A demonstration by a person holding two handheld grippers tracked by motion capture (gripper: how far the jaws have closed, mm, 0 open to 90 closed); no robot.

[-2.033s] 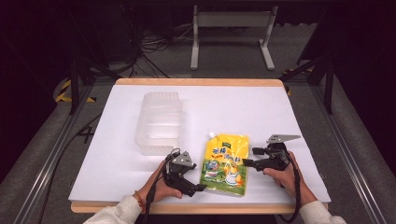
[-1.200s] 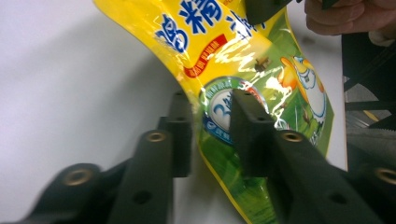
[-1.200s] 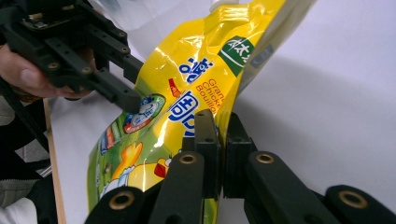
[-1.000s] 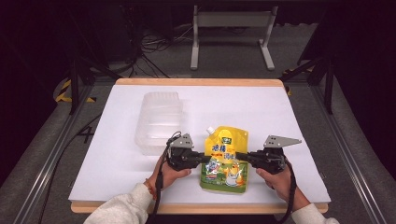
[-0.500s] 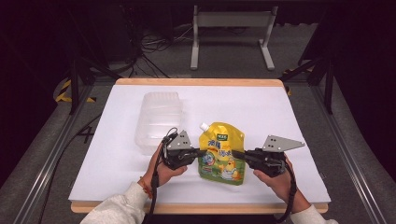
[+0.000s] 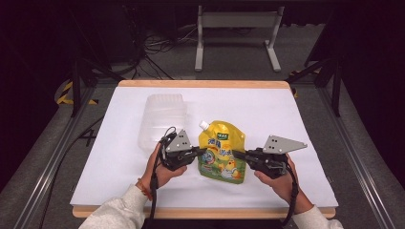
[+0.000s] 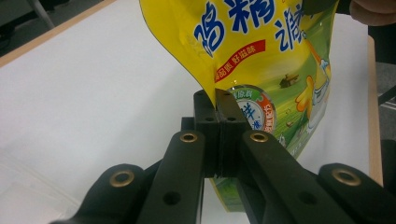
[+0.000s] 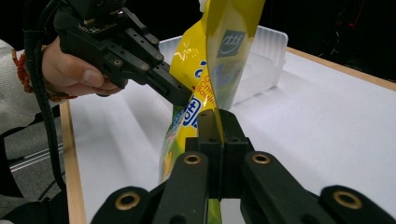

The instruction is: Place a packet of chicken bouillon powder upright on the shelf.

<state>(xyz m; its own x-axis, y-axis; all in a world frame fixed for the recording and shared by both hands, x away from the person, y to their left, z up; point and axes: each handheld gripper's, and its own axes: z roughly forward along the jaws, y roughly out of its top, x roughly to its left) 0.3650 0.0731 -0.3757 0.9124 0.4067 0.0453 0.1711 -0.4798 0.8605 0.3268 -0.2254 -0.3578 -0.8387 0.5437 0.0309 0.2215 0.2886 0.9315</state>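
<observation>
Both claws, left claw and right claw, pinch the yellow pouch with blue Chinese lettering.

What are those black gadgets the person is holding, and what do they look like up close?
Each hand grips a black tool: the left tool and the right tool. Each has two flat black jaws on hinged bars with brass-coloured rivets, a grey three-cornered plate on top and a black cable trailing back. The person wears pale knit sleeves and a reddish bracelet on the left wrist.

Yellow spouted pouch, upright, lifted.
</observation>
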